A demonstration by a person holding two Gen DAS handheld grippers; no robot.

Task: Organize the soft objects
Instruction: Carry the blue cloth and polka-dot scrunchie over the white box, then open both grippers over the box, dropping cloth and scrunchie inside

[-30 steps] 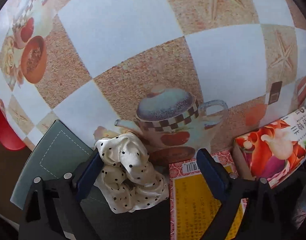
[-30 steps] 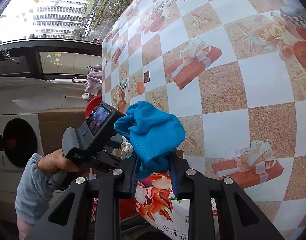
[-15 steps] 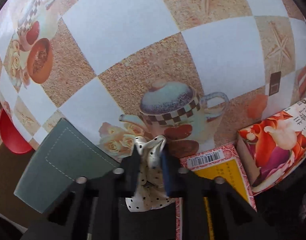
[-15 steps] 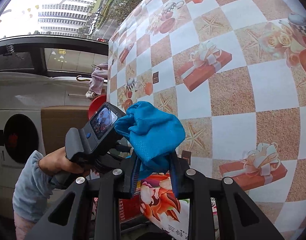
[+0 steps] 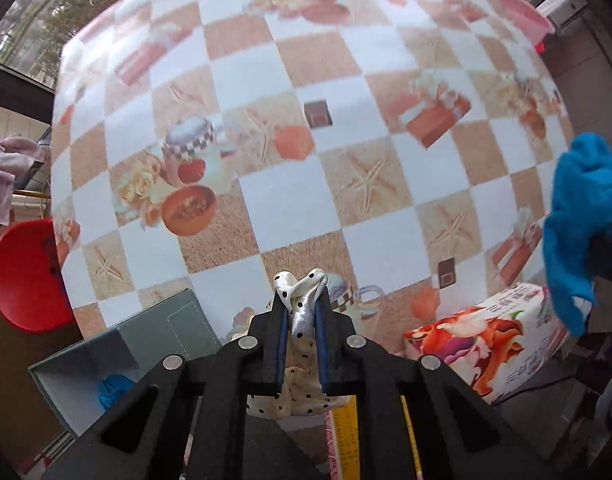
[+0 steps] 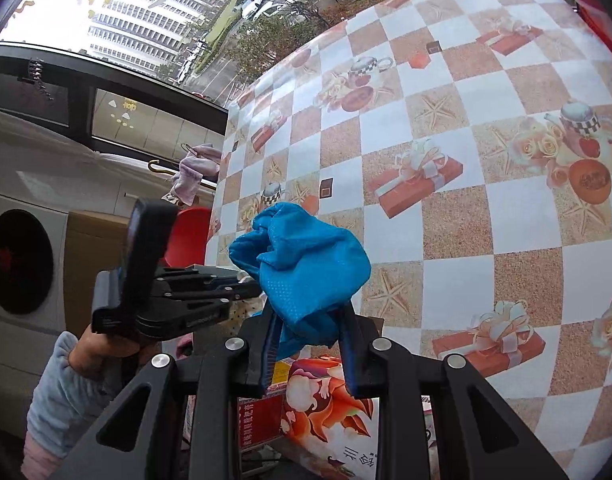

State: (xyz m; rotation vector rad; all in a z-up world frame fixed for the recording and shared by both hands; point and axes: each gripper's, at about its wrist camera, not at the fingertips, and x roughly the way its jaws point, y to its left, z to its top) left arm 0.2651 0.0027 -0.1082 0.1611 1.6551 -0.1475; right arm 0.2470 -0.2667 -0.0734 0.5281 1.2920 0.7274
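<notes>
My left gripper point(image 5: 300, 304) is shut on a cream scrunchie with black dots point(image 5: 302, 312); its folds bulge above the fingertips and hang below them, clear of the table. In the right wrist view my right gripper point(image 6: 308, 316) is shut on a bunched blue mesh cloth point(image 6: 302, 268), which also shows at the right edge of the left wrist view as the blue cloth point(image 5: 582, 220). The left gripper point(image 6: 174, 300) appears at the left of the right wrist view, held by a hand point(image 6: 102, 344) in a pale blue sleeve. A grey open box point(image 5: 118, 356) at lower left holds another blue item point(image 5: 112, 392).
A checkered tablecloth point(image 5: 306, 184) with teapot and gift prints covers the table. A flower-printed carton point(image 5: 486, 344) stands at lower right, a yellow and red packet point(image 5: 346, 420) beneath the gripper. A red stool point(image 5: 22, 272) stands off the table's left edge.
The left jaws closed from wide open onto the dotted scrunchie and lifted it off the box area, the view tilting toward the table. The right gripper rose slightly with the blue cloth.
</notes>
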